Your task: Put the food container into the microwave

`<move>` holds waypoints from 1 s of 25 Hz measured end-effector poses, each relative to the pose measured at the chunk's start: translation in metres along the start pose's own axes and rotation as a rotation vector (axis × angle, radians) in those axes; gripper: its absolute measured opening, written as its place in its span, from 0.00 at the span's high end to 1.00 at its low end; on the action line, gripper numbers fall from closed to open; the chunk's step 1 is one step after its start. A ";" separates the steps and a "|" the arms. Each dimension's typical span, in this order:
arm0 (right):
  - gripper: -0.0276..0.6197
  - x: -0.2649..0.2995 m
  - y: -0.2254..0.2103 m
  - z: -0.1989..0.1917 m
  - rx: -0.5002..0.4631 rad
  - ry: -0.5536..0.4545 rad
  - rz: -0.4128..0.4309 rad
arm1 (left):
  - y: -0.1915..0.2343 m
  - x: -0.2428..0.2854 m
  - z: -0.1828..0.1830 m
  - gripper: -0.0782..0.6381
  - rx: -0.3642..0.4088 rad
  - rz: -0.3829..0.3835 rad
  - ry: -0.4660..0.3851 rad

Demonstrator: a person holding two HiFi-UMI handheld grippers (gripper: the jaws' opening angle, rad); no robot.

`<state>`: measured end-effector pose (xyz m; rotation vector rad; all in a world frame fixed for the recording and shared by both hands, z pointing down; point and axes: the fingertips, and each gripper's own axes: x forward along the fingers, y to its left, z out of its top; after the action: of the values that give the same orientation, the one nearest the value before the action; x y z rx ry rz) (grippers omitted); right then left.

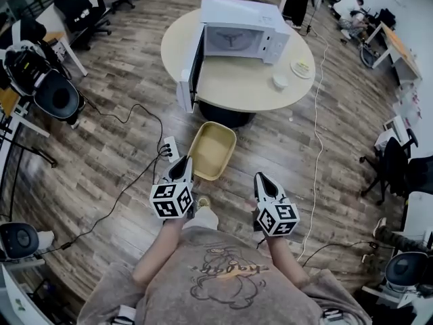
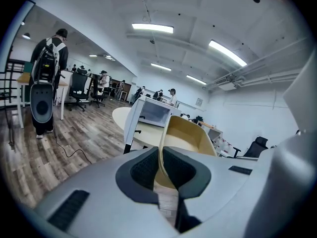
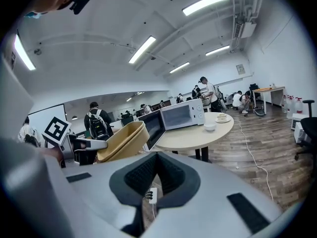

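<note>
Before the table (image 1: 230, 87) w/ open microwave (image 1: 240, 39), L hand-held gripper (image 1: 183, 164) clamps food container (image 1: 212, 151) rim; R hand-held gripper (image 1: 261, 178) closed, empty.

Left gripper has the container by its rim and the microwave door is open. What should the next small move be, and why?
Probably walk forward, carrying the food container toward the microwave. The left gripper has its jaws shut on the container's rim and the door stands open, but the table lies some way ahead, so the cavity looks out of reach from here.
</note>
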<state>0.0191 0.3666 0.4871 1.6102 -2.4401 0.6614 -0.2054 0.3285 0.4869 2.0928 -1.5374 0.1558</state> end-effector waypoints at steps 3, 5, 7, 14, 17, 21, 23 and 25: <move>0.96 0.020 -0.001 0.012 0.003 -0.009 -0.013 | 0.007 0.019 0.016 0.82 0.012 -0.020 0.002; 0.96 0.032 -0.002 0.019 0.000 -0.013 -0.023 | 0.011 0.031 0.025 0.82 0.014 -0.035 0.005; 0.96 0.041 -0.004 0.026 -0.002 -0.022 -0.038 | 0.013 0.044 0.032 0.82 0.018 -0.052 0.012; 0.96 0.058 -0.015 0.045 0.004 -0.054 -0.100 | 0.013 0.082 0.046 0.82 0.030 -0.106 0.036; 0.96 0.064 -0.024 0.052 0.005 -0.064 -0.118 | 0.008 0.096 0.050 0.82 0.034 -0.127 0.041; 0.96 0.075 -0.038 0.057 0.013 -0.069 -0.135 | 0.003 0.113 0.052 0.82 0.022 -0.144 0.049; 0.96 0.084 -0.044 0.058 0.016 -0.067 -0.131 | 0.004 0.122 0.052 0.82 0.013 -0.141 0.050; 0.96 0.095 -0.050 0.062 0.015 -0.066 -0.121 | 0.004 0.132 0.056 0.82 0.008 -0.136 0.047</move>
<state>0.0317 0.2437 0.4796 1.7962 -2.3640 0.6192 -0.1756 0.1883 0.4932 2.1763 -1.3645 0.1602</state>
